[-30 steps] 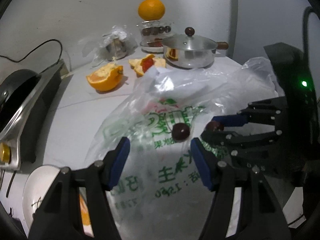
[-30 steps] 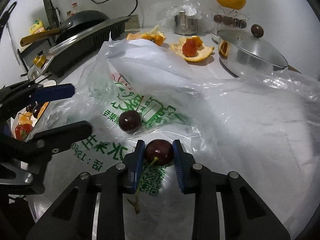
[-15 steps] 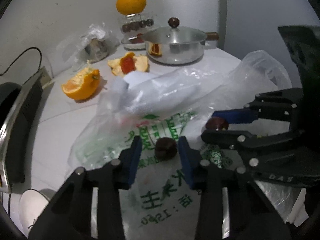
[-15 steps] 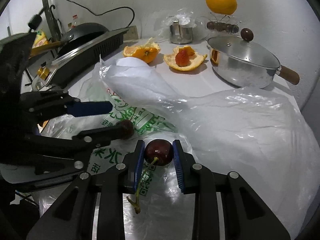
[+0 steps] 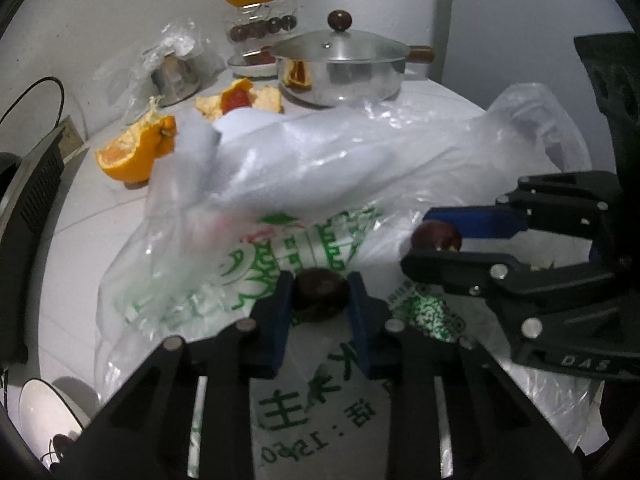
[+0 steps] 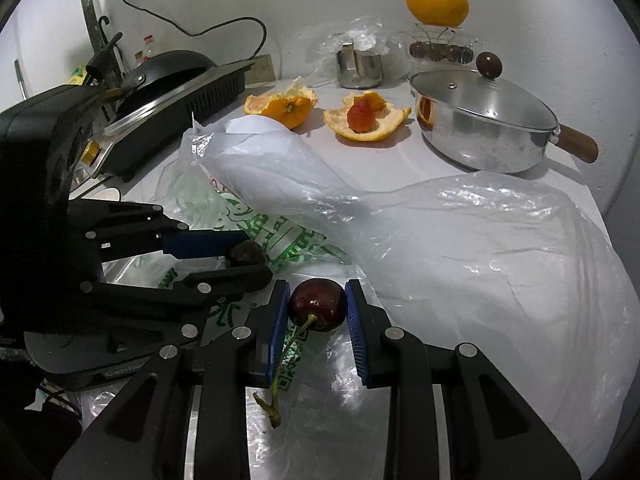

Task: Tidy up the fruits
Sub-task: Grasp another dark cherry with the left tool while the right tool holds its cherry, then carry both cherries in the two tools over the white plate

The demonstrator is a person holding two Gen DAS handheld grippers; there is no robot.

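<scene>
My left gripper point(image 5: 320, 296) is shut on a dark cherry point(image 5: 319, 292) over the printed plastic bag point(image 5: 304, 240). It also shows in the right wrist view point(image 6: 244, 258), with that cherry point(image 6: 247, 253) between its tips. My right gripper point(image 6: 318, 306) is shut on a second dark cherry point(image 6: 318, 305) whose green stem point(image 6: 280, 376) hangs down. In the left wrist view the right gripper point(image 5: 432, 240) holds this cherry point(image 5: 437, 235) at the right. A whole orange point(image 6: 437, 0) sits on a glass dish of cherries point(image 6: 442, 51) by the wall.
A lidded steel pan point(image 6: 480, 120) stands at the back right. Orange peel with a strawberry point(image 6: 362, 118) and an orange half point(image 6: 286, 106) lie behind the bag. A black stove point(image 6: 172, 108) is at the left. A white plate point(image 5: 44, 420) is lower left.
My left gripper moved forward onto the loose cherry on the bag and closed on it. My right gripper kept its cherry and shifted slightly.
</scene>
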